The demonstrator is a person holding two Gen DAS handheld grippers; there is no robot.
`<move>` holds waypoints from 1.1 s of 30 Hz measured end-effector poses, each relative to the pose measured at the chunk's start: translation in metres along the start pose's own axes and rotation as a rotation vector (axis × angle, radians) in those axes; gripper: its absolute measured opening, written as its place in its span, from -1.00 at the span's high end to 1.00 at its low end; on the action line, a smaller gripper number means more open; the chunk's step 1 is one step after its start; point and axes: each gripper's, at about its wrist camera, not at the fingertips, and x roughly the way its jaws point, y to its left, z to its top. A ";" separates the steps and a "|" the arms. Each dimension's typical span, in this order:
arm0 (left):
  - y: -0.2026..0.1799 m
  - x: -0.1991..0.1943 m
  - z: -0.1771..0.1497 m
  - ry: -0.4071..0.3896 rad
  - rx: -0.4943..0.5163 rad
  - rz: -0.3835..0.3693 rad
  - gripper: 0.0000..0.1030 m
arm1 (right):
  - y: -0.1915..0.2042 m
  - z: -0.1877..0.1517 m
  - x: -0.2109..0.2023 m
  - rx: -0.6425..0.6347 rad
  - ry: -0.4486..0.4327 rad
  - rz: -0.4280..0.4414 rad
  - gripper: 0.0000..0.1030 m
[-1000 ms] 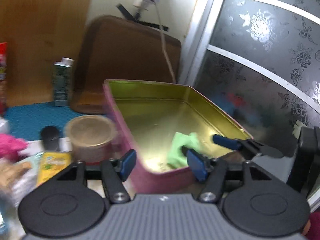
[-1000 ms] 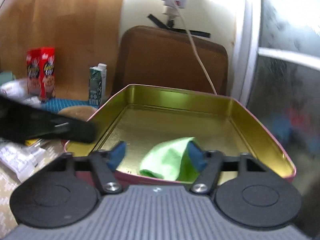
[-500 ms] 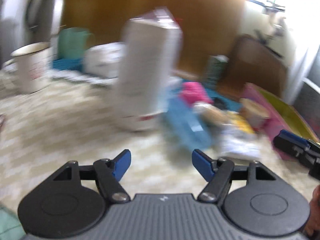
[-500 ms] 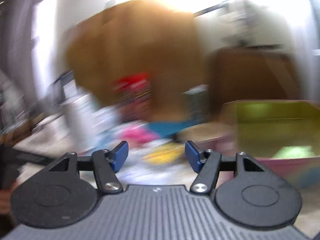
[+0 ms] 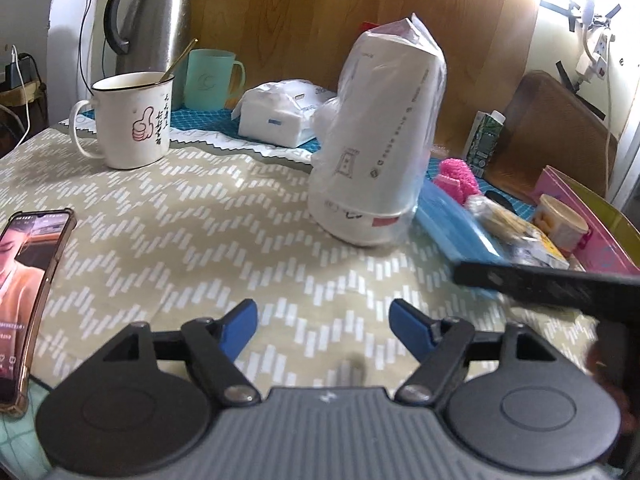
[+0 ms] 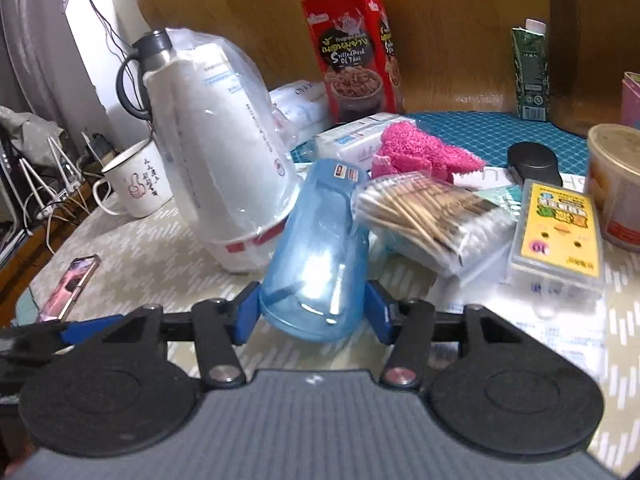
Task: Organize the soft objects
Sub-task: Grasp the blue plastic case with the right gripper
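**Right gripper** (image 6: 310,316): jaws closing, blue pads on either side of the near end of the blue translucent case (image 6: 316,248). They look to be at its walls; firm pressure cannot be confirmed. The case lies on its side on the patterned tablecloth (image 6: 152,256), far end against the bagged stack of white cups (image 6: 224,152) and beside the bag of cotton swabs (image 6: 424,212).

**Left gripper** (image 5: 322,330): jaws opening, nothing between them, only cloth beneath. Keep it clear of your right hand's work.

**Handling note:** the case looks rigid and slick, so it is probably an obstacle rather than the soft item. If you mean to shift it, close squarely across its width and draw it toward you, low and slow, so you do not topple the cups or drag the swabs.

**Task item, pink fluffy cloth** (image 6: 420,152): bright pink, knobbly looped pile, bunched in a loose heap. It sits behind the swabs, on the edge of the teal mat (image 6: 480,132), touching a white packet (image 6: 352,140). Expect it to squash and trail; pinch deep into the bunch.

**Destination (judged):** pink tin (image 5: 588,216), at the far right in the left wrist view.
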 end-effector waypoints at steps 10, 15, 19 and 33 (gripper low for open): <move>-0.032 0.009 -0.006 0.009 0.093 0.008 -0.88 | -0.009 -0.077 -0.109 -0.392 0.039 0.001 -0.12; -0.053 0.015 -0.010 0.024 0.158 0.067 -0.92 | -0.028 -0.091 -0.137 -0.333 -0.023 -0.106 -0.20; -0.055 0.016 -0.007 0.031 0.169 0.103 -0.92 | -0.027 -0.095 -0.136 -0.305 -0.056 -0.078 -0.34; -0.074 0.019 -0.002 0.119 0.073 -0.249 -0.92 | -0.026 -0.089 -0.114 -0.330 -0.063 -0.030 -0.46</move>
